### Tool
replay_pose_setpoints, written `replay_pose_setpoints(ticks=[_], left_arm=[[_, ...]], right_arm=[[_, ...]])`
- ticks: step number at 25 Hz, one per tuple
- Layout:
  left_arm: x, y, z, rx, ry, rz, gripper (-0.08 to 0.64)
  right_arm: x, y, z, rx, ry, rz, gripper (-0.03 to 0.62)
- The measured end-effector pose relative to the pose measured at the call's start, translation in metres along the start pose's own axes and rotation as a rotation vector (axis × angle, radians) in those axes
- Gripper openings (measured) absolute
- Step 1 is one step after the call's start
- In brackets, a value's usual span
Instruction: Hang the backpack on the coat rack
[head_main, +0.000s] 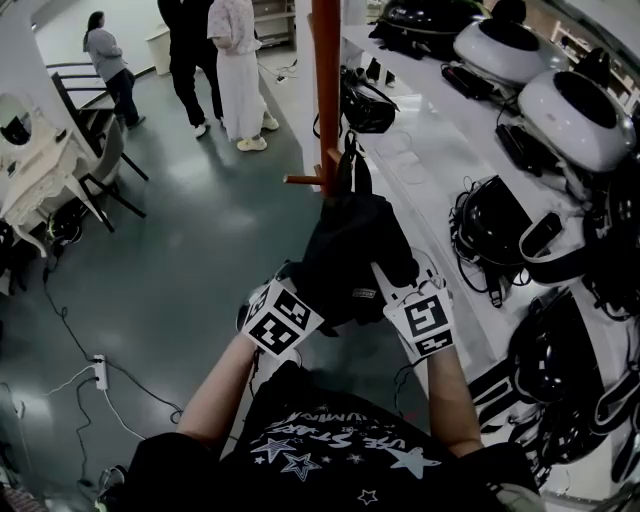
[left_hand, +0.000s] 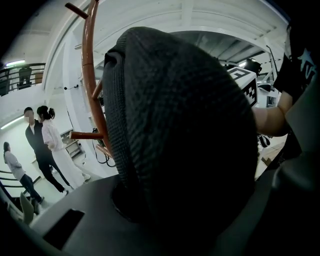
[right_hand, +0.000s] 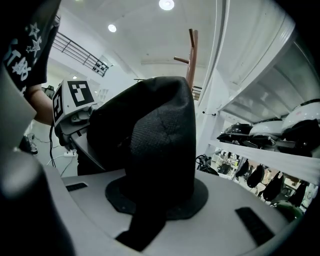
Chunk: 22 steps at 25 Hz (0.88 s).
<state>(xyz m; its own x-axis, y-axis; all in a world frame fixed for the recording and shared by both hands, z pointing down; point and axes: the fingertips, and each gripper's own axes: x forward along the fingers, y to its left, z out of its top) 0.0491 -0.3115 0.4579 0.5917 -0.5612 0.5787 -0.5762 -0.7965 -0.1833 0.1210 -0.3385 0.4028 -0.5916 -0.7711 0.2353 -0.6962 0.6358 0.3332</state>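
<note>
A black backpack (head_main: 352, 255) hangs in the air between both grippers, just in front of the brown coat rack pole (head_main: 326, 80). One short peg (head_main: 303, 181) sticks out to the left right behind the bag. My left gripper (head_main: 300, 300) is shut on the bag's black mesh fabric (left_hand: 180, 140), which fills the left gripper view. My right gripper (head_main: 400, 290) is shut on a fold of the same black fabric (right_hand: 160, 150). The rack pole (left_hand: 90, 75) with its pegs shows close beyond the bag. The pole's top (right_hand: 192, 55) rises behind the fabric.
A white shelf (head_main: 440, 160) on the right holds several black and white headsets and cables. Three people (head_main: 215, 60) stand at the back on the grey floor. A white table and chair (head_main: 60, 170) stand at the left. A power strip (head_main: 99, 372) lies on the floor.
</note>
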Motion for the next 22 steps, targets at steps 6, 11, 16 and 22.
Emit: replay_pose_setpoints(ticks=[6,11,16,22], left_arm=[[0.008,0.002,-0.007,-0.012,0.01,-0.011,0.091],[0.01,0.008,-0.012,-0.018,0.019,-0.007,0.091],[0.012,0.014,-0.018,-0.041,0.021,-0.007,0.091],[0.019,0.027,-0.026,-0.053,0.029,-0.022,0.091]], right_arm=[[0.009,-0.001,-0.007,0.007,0.008,0.004,0.087],[0.016,0.001,-0.011,0.018,0.012,0.011,0.087],[0.025,0.003,-0.012,0.011,0.02,0.021,0.087],[0.042,0.003,-0.018,0.017,0.047,0.026,0.087]])
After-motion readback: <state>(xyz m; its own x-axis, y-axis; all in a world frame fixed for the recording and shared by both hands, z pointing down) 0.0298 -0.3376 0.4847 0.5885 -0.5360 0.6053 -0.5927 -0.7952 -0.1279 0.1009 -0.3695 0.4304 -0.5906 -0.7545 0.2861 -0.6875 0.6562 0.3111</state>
